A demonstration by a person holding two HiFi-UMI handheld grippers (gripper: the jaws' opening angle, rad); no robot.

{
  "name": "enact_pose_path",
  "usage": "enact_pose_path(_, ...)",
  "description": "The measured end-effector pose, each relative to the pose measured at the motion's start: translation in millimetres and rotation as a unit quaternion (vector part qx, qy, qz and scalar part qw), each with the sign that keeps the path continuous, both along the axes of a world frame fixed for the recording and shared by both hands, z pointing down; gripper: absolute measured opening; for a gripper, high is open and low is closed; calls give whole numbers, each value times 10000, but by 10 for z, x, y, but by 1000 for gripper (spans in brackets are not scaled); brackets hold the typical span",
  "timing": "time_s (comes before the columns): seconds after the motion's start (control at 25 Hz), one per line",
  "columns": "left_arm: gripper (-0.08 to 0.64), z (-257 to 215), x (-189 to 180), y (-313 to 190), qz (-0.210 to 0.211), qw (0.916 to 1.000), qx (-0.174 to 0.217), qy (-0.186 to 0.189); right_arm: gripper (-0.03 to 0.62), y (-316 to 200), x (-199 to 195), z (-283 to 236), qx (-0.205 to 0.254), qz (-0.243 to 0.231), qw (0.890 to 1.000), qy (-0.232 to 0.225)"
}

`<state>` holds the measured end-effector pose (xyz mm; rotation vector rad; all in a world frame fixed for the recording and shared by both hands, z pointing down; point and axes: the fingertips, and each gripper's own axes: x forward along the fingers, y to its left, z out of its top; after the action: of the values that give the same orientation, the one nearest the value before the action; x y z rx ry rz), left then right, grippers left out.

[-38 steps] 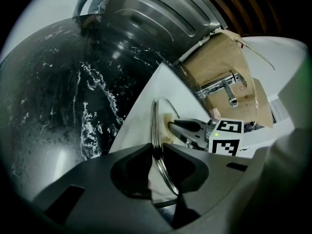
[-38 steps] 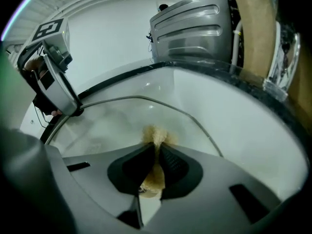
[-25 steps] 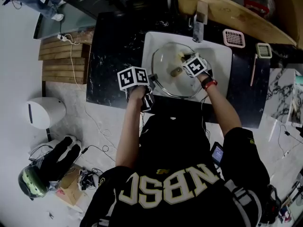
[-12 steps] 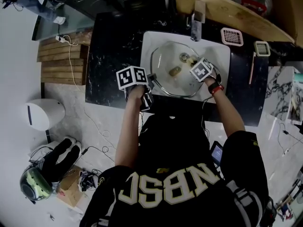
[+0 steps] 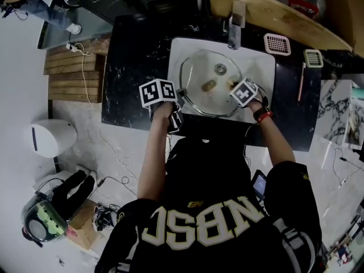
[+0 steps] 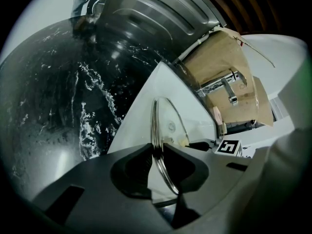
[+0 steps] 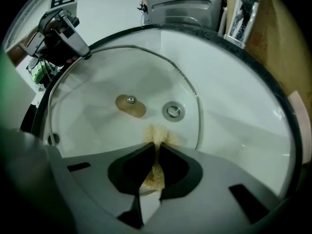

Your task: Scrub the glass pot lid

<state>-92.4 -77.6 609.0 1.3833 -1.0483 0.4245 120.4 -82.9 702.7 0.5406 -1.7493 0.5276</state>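
A round glass pot lid with a tan knob stands tilted in the white sink. My left gripper is shut on the lid's metal rim at its left side; in the left gripper view the rim runs edge-on between the pads. My right gripper is over the lid's right part, shut on a tan scrub pad that presses on the glass. The knob and the sink drain show just beyond the pad.
A chrome faucet stands at the back of the sink. A pink soap rack and a pale brush lie on the black marble counter at the right. A wooden shelf edge runs behind.
My right gripper with the scrub pad has slid from the lid's middle towards its right, nearer edge. The left gripper and the lid have stayed where they were.
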Motion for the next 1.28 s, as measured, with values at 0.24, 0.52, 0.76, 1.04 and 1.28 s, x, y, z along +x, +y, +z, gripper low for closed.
enact_pose_path(0.24, 80, -2, -3, 4, -3, 10000, -12, 0, 43, 253, -115, -106, -308, -472, 9984, -97)
enact_pose_path(0.52, 80, -4, -4, 2, 5, 10000, -14, -25, 43, 432, -380, -286, -384, -662, 9961, -447)
enact_pose_path(0.76, 80, 9, 1, 4, 6, 10000, -3, -25, 41, 541, -612, -392, -363, -844, 9938, -622)
enact_pose_path(1.04, 80, -5, 2, 1, 6, 10000, -2, -3, 41, 501, -933, -480, -231, -868, 9905, -1036)
enact_pose_path(1.28, 80, 2, -3, 5, -13, 10000, -50, 5, 43, 366, -1155, -441, -59, -916, 9868, -1337)
